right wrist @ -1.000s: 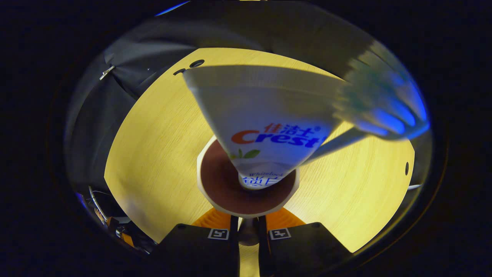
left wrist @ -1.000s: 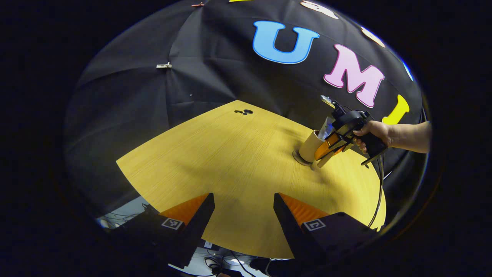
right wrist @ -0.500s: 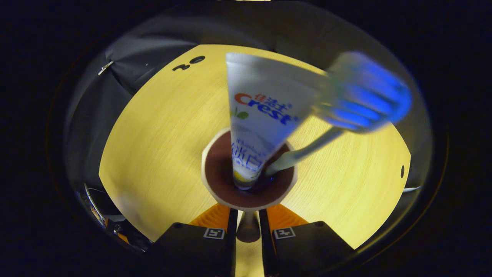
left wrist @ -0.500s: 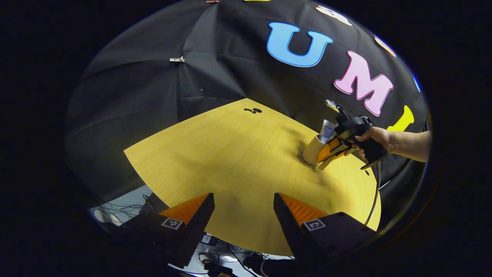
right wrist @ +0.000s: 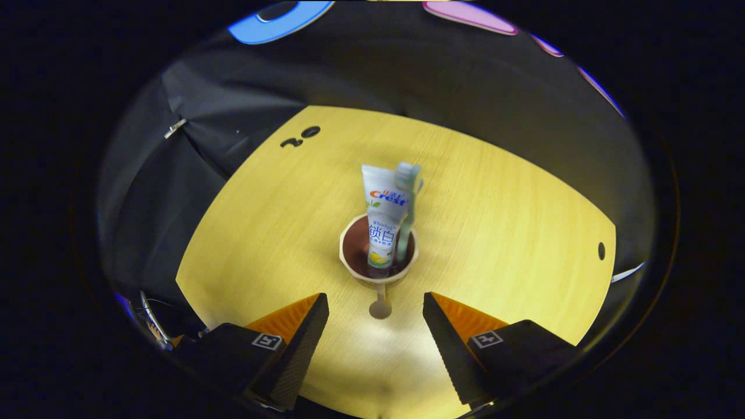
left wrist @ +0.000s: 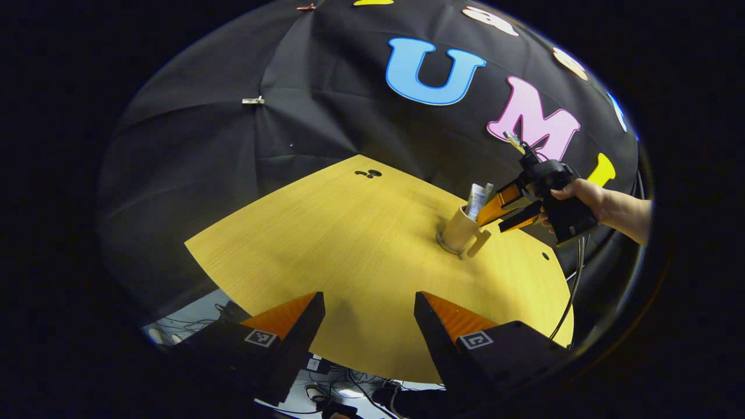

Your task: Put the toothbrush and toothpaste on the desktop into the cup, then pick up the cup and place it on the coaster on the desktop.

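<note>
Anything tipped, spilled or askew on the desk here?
Nothing stands out. The cup stands upright on the coaster, with the toothpaste and toothbrush standing inside it; the right gripper is open.

**Cup stands loaded ahead of parted fingers**

The right gripper hangs above the yellow desktop, fingers wide apart and holding nothing. Just beyond them the cup stands upright, its handle toward the camera, with the toothpaste and toothbrush standing inside.
</note>
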Available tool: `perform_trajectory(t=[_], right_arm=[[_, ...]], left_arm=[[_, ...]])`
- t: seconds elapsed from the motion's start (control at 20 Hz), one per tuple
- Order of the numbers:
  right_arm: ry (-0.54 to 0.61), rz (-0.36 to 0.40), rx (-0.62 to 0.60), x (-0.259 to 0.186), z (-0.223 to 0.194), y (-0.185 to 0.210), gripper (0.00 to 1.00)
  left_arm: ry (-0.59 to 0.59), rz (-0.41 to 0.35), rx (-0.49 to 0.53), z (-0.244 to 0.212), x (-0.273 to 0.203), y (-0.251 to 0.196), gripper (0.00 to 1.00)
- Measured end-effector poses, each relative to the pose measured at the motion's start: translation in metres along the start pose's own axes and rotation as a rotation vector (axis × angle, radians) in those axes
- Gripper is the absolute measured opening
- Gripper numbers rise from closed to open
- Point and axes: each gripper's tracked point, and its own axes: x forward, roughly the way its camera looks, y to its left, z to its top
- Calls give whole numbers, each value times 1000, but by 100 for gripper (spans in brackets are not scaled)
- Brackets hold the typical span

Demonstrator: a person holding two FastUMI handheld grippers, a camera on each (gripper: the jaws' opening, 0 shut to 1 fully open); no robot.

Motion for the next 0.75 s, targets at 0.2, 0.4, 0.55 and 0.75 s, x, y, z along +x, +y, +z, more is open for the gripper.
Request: perform_trajectory(t=[0.2,0.4,0.55,0.75], right_arm=[[-122,23,54,-70,3,7,98],[-303,-22,86,-141,1,-5,98],[-438,-63,76,-194,-20,-9,98],[-617,-162,114,-258,-56,-12,98]], left_arm=[[-31,-76,39,16,-6,-27,98],[-76,-158,104,38,-18,-58,98],[-107,-230,164,55,-29,-85,98],[-138,-281,221,71,-54,-112,98]])
